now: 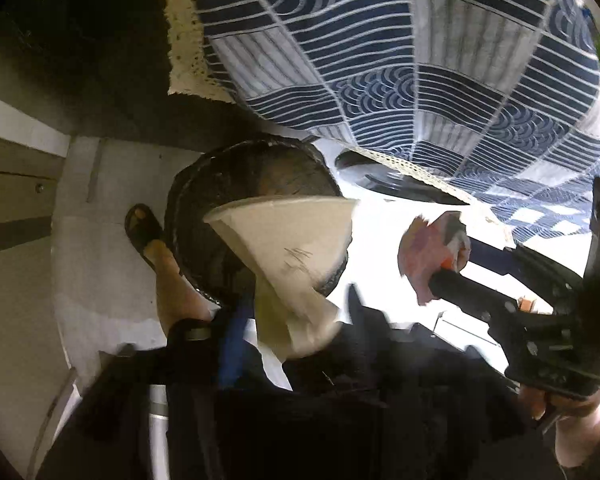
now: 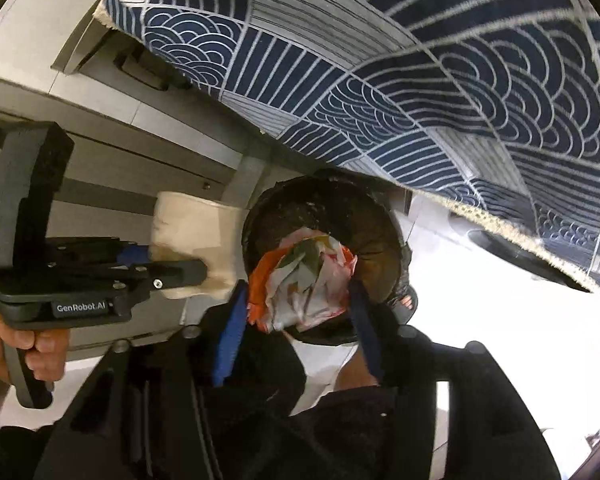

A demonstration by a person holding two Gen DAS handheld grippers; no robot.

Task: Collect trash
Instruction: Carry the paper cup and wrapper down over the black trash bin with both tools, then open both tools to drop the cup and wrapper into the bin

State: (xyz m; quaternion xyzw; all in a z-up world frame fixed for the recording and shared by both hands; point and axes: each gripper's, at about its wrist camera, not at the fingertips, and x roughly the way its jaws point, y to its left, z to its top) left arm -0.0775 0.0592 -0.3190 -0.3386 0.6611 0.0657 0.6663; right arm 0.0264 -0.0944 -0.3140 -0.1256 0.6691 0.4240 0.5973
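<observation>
Clearly this is the drop step. From the left wrist, the left gripper has its fingers spread, with the white paper cone loose between them over the near rim of the black-lined bin. From the right wrist, the right gripper brackets a crumpled wrapper over the bin's mouth; I cannot tell whether it is pinched. Best to open fully above the centre, clear of the rim.
</observation>
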